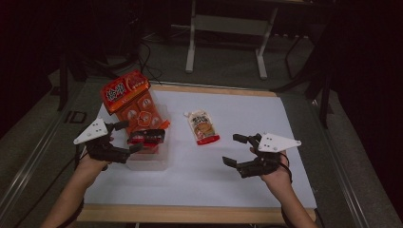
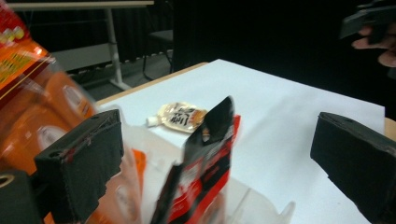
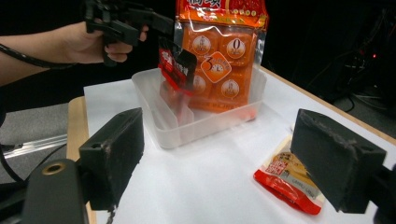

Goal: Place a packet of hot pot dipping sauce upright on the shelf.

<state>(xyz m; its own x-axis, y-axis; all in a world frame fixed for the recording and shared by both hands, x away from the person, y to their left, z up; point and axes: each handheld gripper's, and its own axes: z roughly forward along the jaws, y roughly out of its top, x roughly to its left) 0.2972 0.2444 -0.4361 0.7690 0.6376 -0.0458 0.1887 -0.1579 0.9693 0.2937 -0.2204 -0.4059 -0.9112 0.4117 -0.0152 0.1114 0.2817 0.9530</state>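
Note:
A clear plastic box (image 1: 148,161) sits on the white sheet at the left. A large orange snack bag (image 1: 129,100) stands in it, and a small red-and-black packet (image 1: 148,137) stands upright in front of the bag. My left gripper (image 1: 129,137) is open just left of that packet. In the left gripper view the packet (image 2: 205,158) rises between the wide-apart jaws with neither pad touching it. My right gripper (image 1: 236,149) is open over bare sheet at the right, holding nothing. A cream and red spouted pouch (image 1: 204,127) lies flat mid-table, also seen as the pouch (image 3: 289,179) by my right jaw.
The white sheet (image 1: 199,180) covers a wooden table top whose edge (image 1: 190,213) runs along the front. In the right gripper view the box (image 3: 205,122), orange bag (image 3: 219,51) and packet (image 3: 177,65) stand ahead, with the other hand's gripper (image 3: 126,23) above them. Table legs stand behind.

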